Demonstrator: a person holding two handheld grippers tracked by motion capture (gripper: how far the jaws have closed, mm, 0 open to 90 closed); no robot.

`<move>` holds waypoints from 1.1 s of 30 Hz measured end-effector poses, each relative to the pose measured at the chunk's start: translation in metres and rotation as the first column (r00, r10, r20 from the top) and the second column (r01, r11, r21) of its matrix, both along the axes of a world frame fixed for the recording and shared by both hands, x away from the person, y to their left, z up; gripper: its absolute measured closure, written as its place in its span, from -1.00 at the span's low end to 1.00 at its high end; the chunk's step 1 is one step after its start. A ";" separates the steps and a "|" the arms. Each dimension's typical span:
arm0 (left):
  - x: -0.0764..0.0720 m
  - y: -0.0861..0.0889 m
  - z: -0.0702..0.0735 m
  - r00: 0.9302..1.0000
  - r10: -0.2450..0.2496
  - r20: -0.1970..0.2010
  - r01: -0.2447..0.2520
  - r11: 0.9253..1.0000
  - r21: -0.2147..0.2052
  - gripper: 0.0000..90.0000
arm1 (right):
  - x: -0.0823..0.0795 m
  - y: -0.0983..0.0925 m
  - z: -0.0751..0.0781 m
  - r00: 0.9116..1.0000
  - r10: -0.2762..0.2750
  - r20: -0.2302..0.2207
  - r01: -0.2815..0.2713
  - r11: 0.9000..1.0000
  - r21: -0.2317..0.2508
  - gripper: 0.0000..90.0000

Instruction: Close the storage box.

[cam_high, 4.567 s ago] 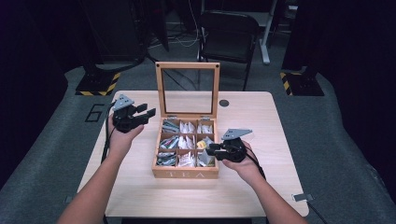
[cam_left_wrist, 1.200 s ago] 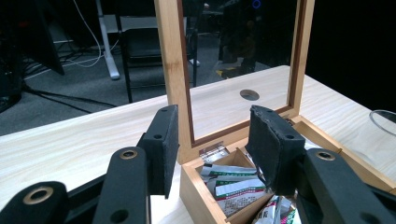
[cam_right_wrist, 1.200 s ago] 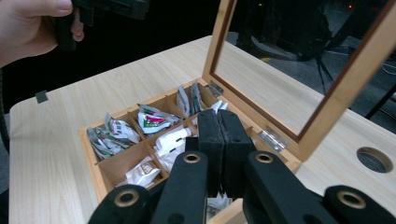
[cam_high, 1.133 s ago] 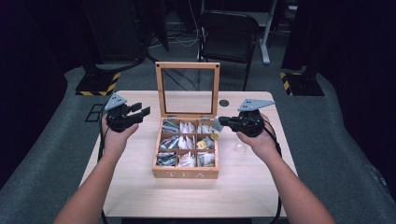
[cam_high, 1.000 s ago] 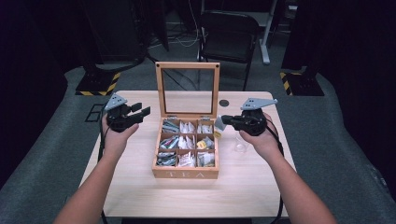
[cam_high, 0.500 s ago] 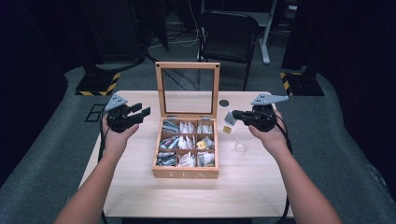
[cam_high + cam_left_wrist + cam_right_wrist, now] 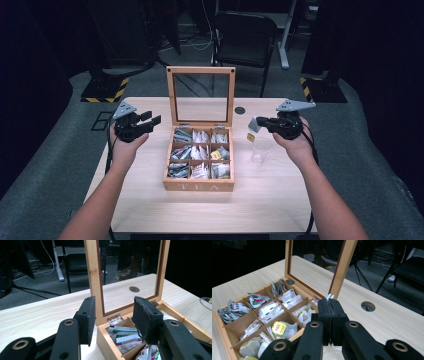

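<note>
High view showed the right gripper [image 7: 261, 121] clamped on a white tea bag [image 7: 254, 124] above the clear plastic cup [image 7: 261, 149], seemingly for dropping; the left gripper [image 7: 150, 119] waited wide open and empty beside the open wooden tea box [image 7: 200, 186].

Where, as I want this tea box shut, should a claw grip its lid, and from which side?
The top wooden rail of the lid, from above, one jaw in front and one behind. The lid stands upright on rear hinges, so that rail is its free edge; the glass pane gives no hold. The open left claw seems best: the right claw holds a tea bag.
</note>
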State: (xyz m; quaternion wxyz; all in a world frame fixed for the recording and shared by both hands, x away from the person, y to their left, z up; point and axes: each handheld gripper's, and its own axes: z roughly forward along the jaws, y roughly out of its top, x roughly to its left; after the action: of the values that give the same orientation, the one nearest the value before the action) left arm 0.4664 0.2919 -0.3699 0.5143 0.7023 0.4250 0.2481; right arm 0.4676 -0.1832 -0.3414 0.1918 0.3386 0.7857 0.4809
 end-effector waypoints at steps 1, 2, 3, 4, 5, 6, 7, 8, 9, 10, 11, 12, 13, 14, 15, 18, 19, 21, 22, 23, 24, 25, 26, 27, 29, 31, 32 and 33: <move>0.000 0.000 0.000 1.000 -0.001 -0.001 0.001 1.000 0.001 0.18 | 0.000 -0.001 0.000 1.000 -0.008 -0.008 0.008 1.000 0.003 0.98; 0.000 0.000 0.000 1.000 -0.001 -0.001 0.001 1.000 0.001 0.18 | 0.000 -0.002 -0.001 1.000 -0.009 -0.006 0.009 1.000 0.003 0.98; 0.000 0.000 0.000 1.000 0.000 0.000 0.000 1.000 0.000 0.18 | 0.000 -0.003 -0.001 1.000 -0.009 -0.004 0.009 1.000 -0.002 0.98; 0.000 0.000 0.000 1.000 0.001 -0.001 -0.001 1.000 0.001 0.18 | 0.000 -0.004 -0.002 1.000 -0.014 -0.006 0.013 1.000 -0.004 0.98; 0.000 0.000 0.000 1.000 0.000 -0.001 0.000 1.000 0.000 0.18 | 0.001 -0.005 -0.002 1.000 -0.011 -0.003 0.011 1.000 -0.011 0.98; 0.000 0.000 0.000 1.000 0.000 -0.002 0.000 1.000 0.000 0.18 | 0.001 -0.006 -0.003 1.000 -0.017 -0.007 0.017 1.000 -0.010 0.98; 0.000 0.000 -0.001 1.000 0.000 -0.001 0.000 1.000 0.001 0.18 | 0.001 -0.006 -0.003 1.000 -0.017 -0.004 0.017 1.000 -0.011 0.98; 0.000 -0.001 -0.001 1.000 -0.001 -0.003 0.001 1.000 0.000 0.18 | 0.001 -0.007 -0.004 1.000 -0.022 -0.006 0.022 1.000 -0.013 0.98; 0.000 -0.001 -0.001 1.000 0.000 -0.003 0.000 1.000 -0.001 0.18 | 0.002 -0.008 -0.005 1.000 -0.023 -0.006 0.022 1.000 -0.013 0.98; 0.000 0.000 -0.001 1.000 -0.001 -0.005 0.001 1.000 0.000 0.18 | 0.002 -0.009 -0.006 1.000 -0.026 -0.006 0.026 1.000 -0.015 0.98; 0.000 0.000 -0.001 1.000 -0.001 -0.005 0.001 1.000 -0.001 0.18 | 0.002 -0.010 -0.007 0.999 -0.032 -0.011 0.032 0.999 -0.014 0.98; 0.000 0.000 -0.001 1.000 -0.001 -0.005 0.002 1.000 0.001 0.18 | 0.003 -0.011 -0.008 0.999 -0.035 -0.011 0.035 0.999 -0.017 0.98; 0.000 0.000 -0.001 1.000 -0.002 -0.005 0.002 1.000 0.002 0.18 | 0.003 -0.012 -0.008 0.999 -0.038 -0.007 0.038 0.999 -0.020 0.98; 0.000 0.000 -0.001 1.000 -0.001 -0.006 0.001 1.000 0.001 0.18 | 0.003 -0.013 -0.009 0.999 -0.040 -0.011 0.040 0.999 -0.017 0.98; 0.000 0.000 -0.001 1.000 0.001 -0.006 -0.001 1.000 0.000 0.18 | 0.003 -0.014 -0.010 0.999 -0.045 -0.009 0.045 0.999 -0.019 0.98; 0.000 0.000 -0.002 1.000 0.003 -0.002 -0.003 1.000 -0.004 0.18 | 0.004 -0.016 -0.012 0.998 -0.055 -0.013 0.054 0.998 -0.026 0.98; 0.000 0.000 -0.001 1.000 0.001 -0.005 -0.001 1.000 -0.002 0.18 | 0.004 -0.018 -0.014 0.998 -0.055 -0.014 0.054 0.998 -0.029 0.98; 0.000 0.000 -0.002 1.000 0.001 -0.006 -0.001 1.000 -0.002 0.18 | 0.004 -0.019 -0.016 0.998 -0.067 -0.017 0.067 0.997 -0.030 0.98; 0.000 0.000 -0.001 1.000 -0.001 -0.005 0.001 1.000 0.000 0.18 | 0.004 -0.019 -0.017 0.997 -0.070 -0.019 0.069 0.997 -0.032 0.98; 0.000 0.000 -0.001 1.000 0.000 -0.004 0.000 1.000 0.000 0.18 | 0.004 -0.020 -0.018 0.997 -0.070 -0.017 0.070 0.997 -0.034 0.98; 0.000 0.000 -0.001 1.000 -0.001 -0.006 0.001 1.000 0.001 0.18 | 0.004 -0.021 -0.019 0.997 -0.072 -0.021 0.071 0.997 -0.034 0.98; 0.000 0.000 -0.001 1.000 -0.001 -0.005 0.001 1.000 0.001 0.18 | 0.004 -0.021 -0.020 0.997 -0.075 -0.019 0.074 0.997 -0.035 0.98; 0.000 0.000 -0.001 1.000 0.000 -0.005 0.000 1.000 0.000 0.18 | 0.004 -0.022 -0.021 0.997 -0.076 -0.023 0.075 0.997 -0.036 0.98; 0.000 0.000 -0.002 1.000 0.000 -0.006 0.000 1.000 -0.001 0.18 | 0.005 -0.022 -0.022 0.997 -0.078 -0.023 0.077 0.996 -0.037 0.98; 0.000 0.000 -0.002 1.000 0.000 -0.006 0.000 1.000 0.000 0.18 | 0.005 -0.023 -0.024 0.996 -0.083 -0.027 0.082 0.996 -0.040 0.98; 0.000 0.000 -0.002 1.000 0.002 -0.003 -0.002 1.000 -0.001 0.18 | 0.004 -0.024 -0.025 0.996 -0.089 -0.028 0.088 0.995 -0.042 0.98; 0.000 0.000 -0.002 1.000 0.002 -0.003 -0.002 1.000 -0.001 0.18 | 0.005 -0.024 -0.027 0.996 -0.088 -0.029 0.087 0.995 -0.043 0.98; 0.000 0.000 -0.002 1.000 0.002 -0.003 -0.002 1.000 -0.001 0.18 | 0.005 -0.025 -0.028 0.996 -0.089 -0.030 0.088 0.995 -0.045 0.98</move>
State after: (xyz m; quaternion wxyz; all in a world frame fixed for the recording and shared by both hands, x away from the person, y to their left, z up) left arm 0.4665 0.2915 -0.3717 0.5140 0.7019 0.4266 0.2473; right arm 0.4721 -0.2082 -0.3692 0.2075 0.3765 0.7831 0.4493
